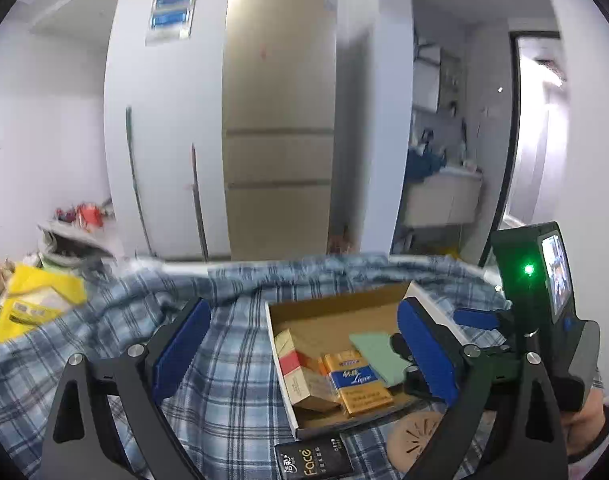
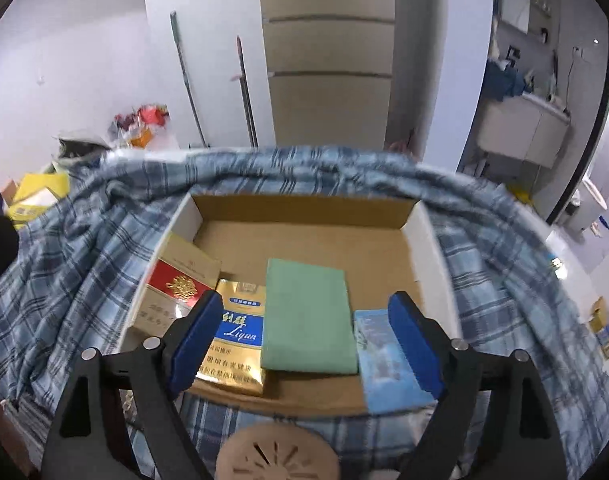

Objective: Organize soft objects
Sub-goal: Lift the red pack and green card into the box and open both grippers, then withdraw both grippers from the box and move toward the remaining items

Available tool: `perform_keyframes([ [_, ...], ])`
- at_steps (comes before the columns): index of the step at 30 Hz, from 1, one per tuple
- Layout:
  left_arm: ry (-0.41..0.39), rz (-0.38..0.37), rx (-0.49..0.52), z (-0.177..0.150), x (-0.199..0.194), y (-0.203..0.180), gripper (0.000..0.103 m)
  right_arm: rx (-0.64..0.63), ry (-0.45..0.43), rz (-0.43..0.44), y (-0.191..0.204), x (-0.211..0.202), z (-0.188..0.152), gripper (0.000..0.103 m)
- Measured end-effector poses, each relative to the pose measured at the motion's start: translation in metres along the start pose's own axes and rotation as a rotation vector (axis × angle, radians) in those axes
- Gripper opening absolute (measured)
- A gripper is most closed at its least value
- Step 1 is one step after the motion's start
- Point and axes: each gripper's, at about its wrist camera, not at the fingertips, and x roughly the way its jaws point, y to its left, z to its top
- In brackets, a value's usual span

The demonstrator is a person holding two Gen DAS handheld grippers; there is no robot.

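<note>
An open cardboard box [image 2: 420, 220] [image 1: 336, 304] sits on a blue plaid cloth [image 2: 84, 248] [image 1: 232, 384]. In it lie a red and gold pack [image 2: 176, 280] [image 1: 300, 376], a gold and blue pack [image 2: 236, 336] [image 1: 356, 380], a green soft pack [image 2: 308, 316] [image 1: 376, 348] and a light blue tissue pack [image 2: 384, 364]. My right gripper [image 2: 308, 344] is open, its fingers on either side of the green pack above the box's near part; it also shows in the left wrist view [image 1: 480, 320]. My left gripper [image 1: 304, 352] is open and empty over the box's left edge.
A black tissue pack [image 1: 316, 460] lies on the cloth in front of the box. A beige round slotted disc [image 2: 276, 456] [image 1: 416, 436] lies near it. A yellow bag [image 1: 32, 300] sits at the left. A small pack [image 2: 604, 328] lies at the right. A fridge [image 1: 280, 120] stands behind.
</note>
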Motion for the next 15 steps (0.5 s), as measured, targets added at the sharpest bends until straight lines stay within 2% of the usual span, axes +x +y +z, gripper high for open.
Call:
perform_keyframes([
  [2,-0.039,0.017,0.023,0.003,-0.017,-0.006,0.096,0.003,-0.043,-0.008,-0.005,-0.021,0.0,0.084],
  [5,-0.101,0.004,0.033,0.005,-0.043,-0.014,0.096,-0.015,-0.101,-0.021,-0.007,-0.048,0.001,0.085],
  [7,-0.165,0.024,0.055,0.001,-0.063,-0.025,0.103,-0.038,-0.144,-0.019,-0.007,-0.068,0.0,0.089],
  [9,-0.216,0.039,0.079,-0.004,-0.079,-0.033,0.103,-0.064,-0.182,0.005,-0.006,-0.088,-0.003,0.094],
  [11,-0.219,0.028,0.09,-0.007,-0.087,-0.037,0.103,-0.082,-0.225,0.03,-0.006,-0.108,-0.01,0.098],
  [15,-0.166,-0.052,0.032,-0.019,-0.098,-0.039,0.103,-0.086,-0.306,0.0,-0.011,-0.139,-0.031,0.103],
])
